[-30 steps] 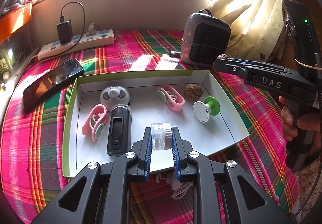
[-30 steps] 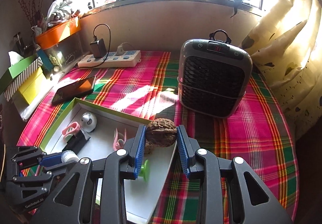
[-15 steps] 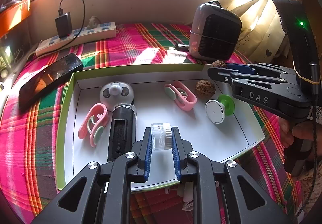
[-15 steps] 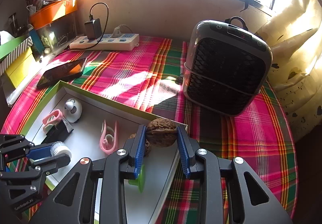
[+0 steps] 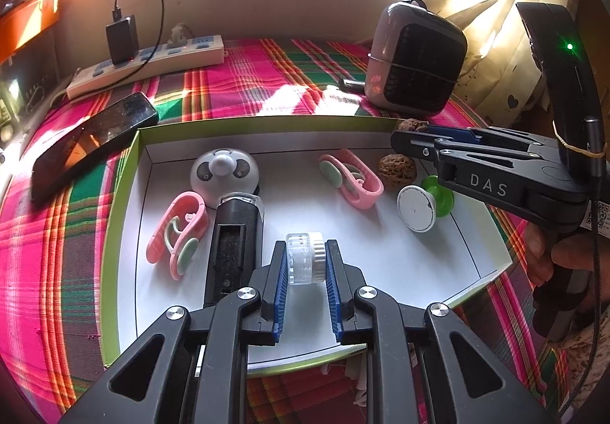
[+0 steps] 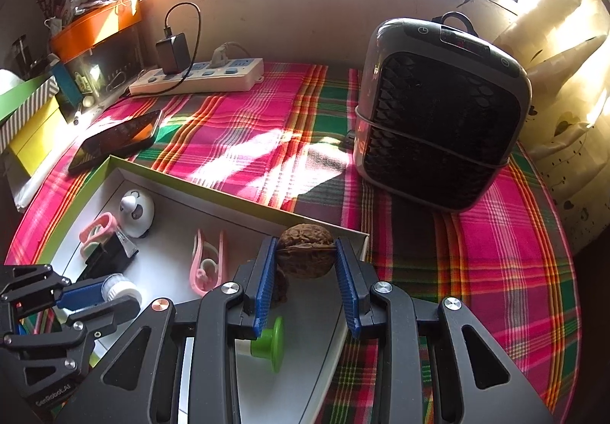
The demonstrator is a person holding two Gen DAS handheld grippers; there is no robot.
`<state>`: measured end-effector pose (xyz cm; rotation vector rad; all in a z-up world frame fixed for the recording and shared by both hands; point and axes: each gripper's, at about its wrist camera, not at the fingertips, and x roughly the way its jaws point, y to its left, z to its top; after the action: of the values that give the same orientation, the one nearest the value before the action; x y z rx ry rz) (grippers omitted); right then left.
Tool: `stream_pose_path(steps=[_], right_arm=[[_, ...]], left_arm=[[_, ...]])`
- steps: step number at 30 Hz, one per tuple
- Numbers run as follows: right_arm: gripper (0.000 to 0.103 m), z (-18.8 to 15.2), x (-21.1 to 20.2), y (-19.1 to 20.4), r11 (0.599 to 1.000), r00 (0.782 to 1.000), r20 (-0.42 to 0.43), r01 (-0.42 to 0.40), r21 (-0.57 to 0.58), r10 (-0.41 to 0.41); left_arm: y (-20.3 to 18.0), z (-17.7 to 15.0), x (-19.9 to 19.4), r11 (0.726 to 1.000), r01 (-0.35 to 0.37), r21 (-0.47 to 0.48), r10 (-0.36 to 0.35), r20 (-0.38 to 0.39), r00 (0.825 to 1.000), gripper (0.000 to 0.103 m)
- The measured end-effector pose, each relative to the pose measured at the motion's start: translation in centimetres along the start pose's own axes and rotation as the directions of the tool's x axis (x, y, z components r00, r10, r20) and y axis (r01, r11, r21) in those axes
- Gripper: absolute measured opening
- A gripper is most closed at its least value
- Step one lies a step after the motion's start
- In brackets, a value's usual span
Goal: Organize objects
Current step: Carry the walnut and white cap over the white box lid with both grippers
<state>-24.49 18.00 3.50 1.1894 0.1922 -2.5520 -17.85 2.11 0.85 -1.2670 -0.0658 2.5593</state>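
Note:
My left gripper (image 5: 305,260) is shut on a small clear jar with a white ribbed lid (image 5: 305,258), held over the near part of the white tray with a green rim (image 5: 126,203). My right gripper (image 6: 307,256) is shut on a brown walnut (image 6: 305,254), above the tray's far right corner (image 6: 362,235). That walnut (image 5: 412,125) also shows at the right gripper's tips (image 5: 404,136) in the left wrist view. Inside the tray lie a second walnut (image 5: 396,176), two pink clips (image 5: 177,233) (image 5: 352,176), a panda-faced round thing (image 5: 225,172), a black box-shaped item (image 5: 234,245) and a green and white suction knob (image 5: 425,208).
A plaid cloth (image 6: 267,134) covers the table. A grey heater (image 6: 438,134) stands at the back right, a power strip with a charger (image 6: 198,77) along the wall, a black phone (image 6: 118,138) left of the tray. Boxes (image 6: 30,119) stack at the far left; a curtain (image 5: 514,24) hangs right.
The right gripper has come down and closer over the tray's right corner with the walnut. The left gripper has kept its hold on the jar and barely shifted.

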Motion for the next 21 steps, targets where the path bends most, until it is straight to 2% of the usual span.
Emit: stream_pose_path(steps=[21], right_arm=[[0.032,-0.06,-0.05,0.15,1.000,1.000,0.013,-0.001,0.009,0.001]], left_arm=[[0.37,0.00,0.13,1.000,0.005,-0.028,-0.006,-0.010,1.000,0.018]])
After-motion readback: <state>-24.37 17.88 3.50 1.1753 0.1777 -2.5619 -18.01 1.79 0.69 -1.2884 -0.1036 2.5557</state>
